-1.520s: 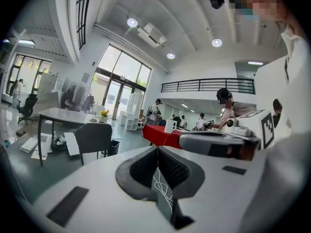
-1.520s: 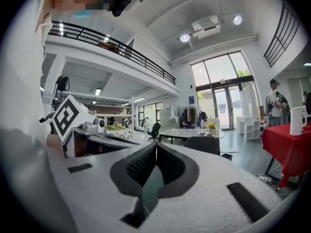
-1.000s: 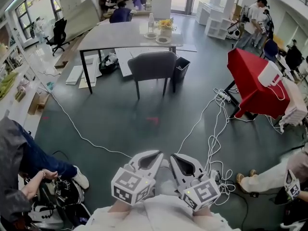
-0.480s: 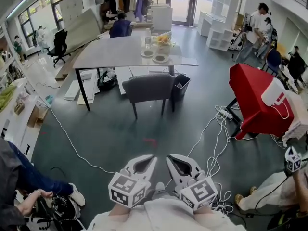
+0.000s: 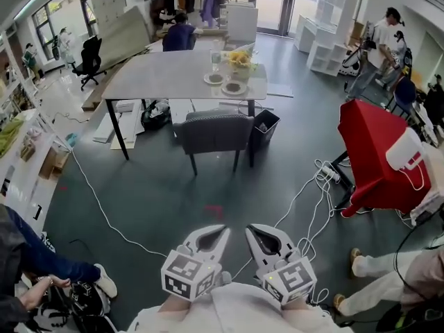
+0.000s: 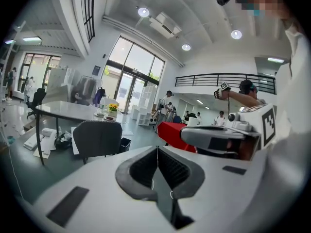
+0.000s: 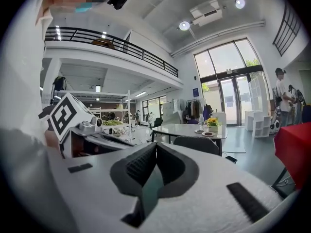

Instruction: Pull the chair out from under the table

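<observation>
Facing chair (image 5: 214,132) tucked at table (image 5: 159,75) | left gripper (image 5: 216,233) jaws pressed together | right gripper (image 5: 257,232) jaws pressed together

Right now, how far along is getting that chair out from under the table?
Nothing looks done: the grey chair sits tucked in at the table. In hand: the left gripper and right gripper, both shut and empty, are held side by side near the person, well short of the chair. Left: reach it, grip the backrest, pull it out.
</observation>
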{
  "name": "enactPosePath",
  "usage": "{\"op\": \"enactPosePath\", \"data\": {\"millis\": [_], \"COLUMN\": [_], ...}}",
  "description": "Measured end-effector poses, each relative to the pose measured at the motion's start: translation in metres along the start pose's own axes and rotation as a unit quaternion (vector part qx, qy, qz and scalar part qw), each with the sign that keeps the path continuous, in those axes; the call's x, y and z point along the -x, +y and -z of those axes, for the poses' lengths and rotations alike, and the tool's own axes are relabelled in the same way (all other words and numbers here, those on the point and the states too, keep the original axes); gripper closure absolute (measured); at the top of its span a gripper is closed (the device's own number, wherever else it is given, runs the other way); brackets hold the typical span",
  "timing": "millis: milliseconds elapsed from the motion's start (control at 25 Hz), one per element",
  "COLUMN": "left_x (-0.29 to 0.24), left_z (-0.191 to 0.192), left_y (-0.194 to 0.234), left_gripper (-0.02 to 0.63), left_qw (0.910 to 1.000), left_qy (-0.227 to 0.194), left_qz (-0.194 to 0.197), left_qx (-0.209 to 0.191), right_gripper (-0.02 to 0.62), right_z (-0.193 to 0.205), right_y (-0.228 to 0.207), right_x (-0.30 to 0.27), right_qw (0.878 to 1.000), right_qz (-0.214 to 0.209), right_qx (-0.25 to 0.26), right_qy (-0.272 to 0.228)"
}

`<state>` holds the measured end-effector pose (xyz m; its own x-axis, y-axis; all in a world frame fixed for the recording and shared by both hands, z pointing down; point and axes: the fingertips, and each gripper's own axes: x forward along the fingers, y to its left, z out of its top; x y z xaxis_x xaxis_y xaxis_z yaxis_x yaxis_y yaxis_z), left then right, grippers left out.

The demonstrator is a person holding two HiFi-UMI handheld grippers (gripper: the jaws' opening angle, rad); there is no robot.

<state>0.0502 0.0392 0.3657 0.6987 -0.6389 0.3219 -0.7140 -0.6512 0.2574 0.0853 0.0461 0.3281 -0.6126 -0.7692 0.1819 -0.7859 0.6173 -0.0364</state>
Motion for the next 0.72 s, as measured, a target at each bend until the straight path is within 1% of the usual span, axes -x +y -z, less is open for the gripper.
{"op": "enactPosePath", "data": {"millis": [120, 200, 280, 360, 440, 520, 640, 720], "left_x": [-0.016, -0.030, -0.043, -0.055, -0.066, -0.080, -0.101, -0.112], "left_z": [-0.003, -0.005, -0.009, -0.016, -0.023, -0.030, -0.044, -0.059], "left_y": [0.012, 0.020, 0.028, 0.034, 0.043, 0.058, 0.088, 0.111], "left_gripper": [0.589, 0.589, 0.589, 0.589, 0.589, 0.589, 0.589, 0.589], "left_qw": [1.0000, 0.9999, 0.9997, 0.9996, 0.9995, 0.9996, 0.9995, 0.9996], "left_qy": [0.005, 0.011, 0.016, 0.014, 0.012, 0.014, 0.019, 0.018], "left_qz": [-0.007, -0.005, 0.005, 0.021, 0.026, 0.023, 0.021, 0.021], "left_qx": [0.004, 0.012, 0.016, 0.015, 0.011, 0.009, 0.010, 0.009], "right_gripper": [0.592, 0.592, 0.592, 0.592, 0.592, 0.592, 0.592, 0.592], "right_z": [0.003, 0.005, 0.004, 0.000, -0.003, -0.003, -0.007, -0.016], "right_y": [-0.017, -0.027, -0.038, -0.050, -0.066, -0.080, -0.095, -0.106], "right_x": [-0.011, -0.018, -0.027, -0.040, -0.053, -0.069, -0.099, -0.124], "right_qw": [1.000, 1.000, 1.000, 1.000, 1.000, 1.000, 1.000, 1.000], "right_qz": [0.003, 0.002, -0.002, -0.003, 0.008, 0.015, 0.007, 0.005], "right_qx": [-0.004, -0.003, -0.005, -0.011, -0.018, -0.020, -0.021, -0.017], "right_qy": [0.004, 0.010, 0.013, 0.005, -0.001, 0.002, 0.008, 0.007]}}
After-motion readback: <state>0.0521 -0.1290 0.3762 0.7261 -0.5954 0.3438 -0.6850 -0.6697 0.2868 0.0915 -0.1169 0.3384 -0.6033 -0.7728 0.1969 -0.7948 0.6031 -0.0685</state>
